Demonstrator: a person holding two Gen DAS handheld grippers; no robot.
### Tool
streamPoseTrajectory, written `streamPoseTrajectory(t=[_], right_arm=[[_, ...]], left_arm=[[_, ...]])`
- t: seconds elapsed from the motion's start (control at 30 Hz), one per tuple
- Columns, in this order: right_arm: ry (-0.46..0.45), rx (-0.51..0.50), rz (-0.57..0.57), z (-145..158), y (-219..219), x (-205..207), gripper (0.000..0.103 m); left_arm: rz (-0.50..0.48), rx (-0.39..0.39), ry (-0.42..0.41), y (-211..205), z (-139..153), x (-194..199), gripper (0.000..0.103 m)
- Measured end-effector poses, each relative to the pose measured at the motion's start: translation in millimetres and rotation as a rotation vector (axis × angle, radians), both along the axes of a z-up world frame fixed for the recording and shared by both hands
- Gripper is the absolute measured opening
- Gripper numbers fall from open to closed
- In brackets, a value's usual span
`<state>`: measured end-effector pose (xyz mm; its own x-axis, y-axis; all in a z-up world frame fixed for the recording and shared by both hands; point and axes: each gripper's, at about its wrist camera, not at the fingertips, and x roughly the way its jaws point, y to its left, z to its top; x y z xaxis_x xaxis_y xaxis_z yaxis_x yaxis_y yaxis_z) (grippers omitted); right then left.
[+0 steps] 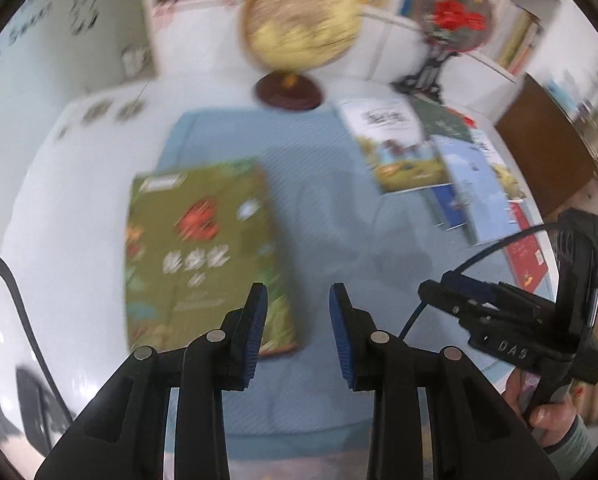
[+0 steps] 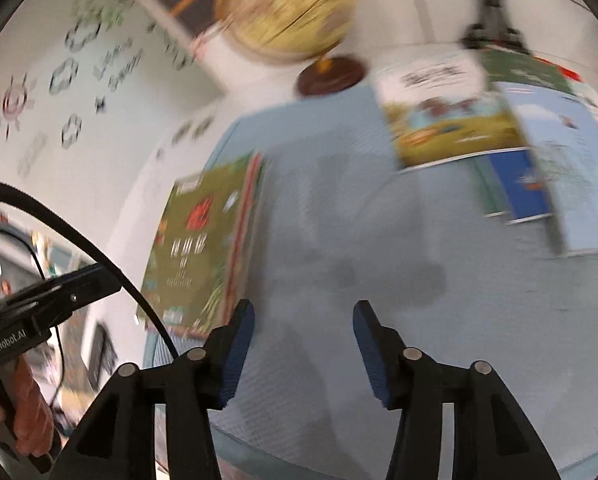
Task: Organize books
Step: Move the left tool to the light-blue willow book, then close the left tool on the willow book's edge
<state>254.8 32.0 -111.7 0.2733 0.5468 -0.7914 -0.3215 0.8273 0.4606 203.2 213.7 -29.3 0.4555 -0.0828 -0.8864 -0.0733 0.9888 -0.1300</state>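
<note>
A green book [image 1: 207, 252] with a red flower on its cover lies flat at the left edge of the light blue mat [image 1: 331, 208]. In the right wrist view the green book [image 2: 203, 248] seems to top a low stack with red edges. Several overlapping books [image 1: 411, 152] lie fanned out at the far right of the mat; they show as the spread of books [image 2: 459, 128] in the right wrist view too. My left gripper [image 1: 297, 296] hangs open above the mat, just right of the green book, with nothing between its pads. My right gripper [image 2: 303, 312] is open over bare mat, also empty.
A globe [image 1: 299, 20] on a dark round base stands behind the mat. A red ornament on a black stand [image 1: 455, 16] is at the back right. A white wall with drawings [image 2: 79, 80] runs along the left. A hand [image 1: 555, 416] holds the other tool at lower right.
</note>
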Motion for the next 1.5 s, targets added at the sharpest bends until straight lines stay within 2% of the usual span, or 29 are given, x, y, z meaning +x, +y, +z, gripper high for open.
streamPoseTrajectory(t=[0.1, 0.33, 0.53, 0.67, 0.77, 0.9, 1.17, 1.37, 1.5], right_arm=[[-0.042, -0.011, -0.053, 18, -44, 14, 0.050], [-0.078, -0.026, -0.136, 39, -139, 40, 0.051], [-0.044, -0.041, -0.161, 28, -206, 56, 0.052], [-0.022, -0.059, -0.144, 20, -230, 64, 0.052], [-0.010, -0.076, -0.134, 10, -243, 73, 0.052], [0.019, -0.088, -0.126, -6, -261, 91, 0.052], [0.073, -0.174, -0.121, -46, -268, 156, 0.055], [0.071, -0.192, -0.132, -60, -262, 184, 0.055], [0.057, -0.186, -0.084, -59, -252, 180, 0.058]], left_arm=[[-0.029, 0.036, -0.020, -40, 12, 18, 0.029], [-0.099, 0.034, -0.028, -125, 20, 51, 0.029], [-0.099, 0.028, -0.002, -183, 10, 70, 0.030], [-0.065, 0.037, 0.035, -204, -4, 79, 0.030], [-0.032, -0.025, 0.058, -208, -23, 87, 0.032], [0.039, -0.215, 0.077, -201, -59, 98, 0.045], [0.051, -0.413, 0.119, -222, -114, 147, 0.045], [0.079, -0.471, 0.110, -230, -126, 173, 0.045], [0.053, -0.456, 0.108, -234, -123, 178, 0.045]])
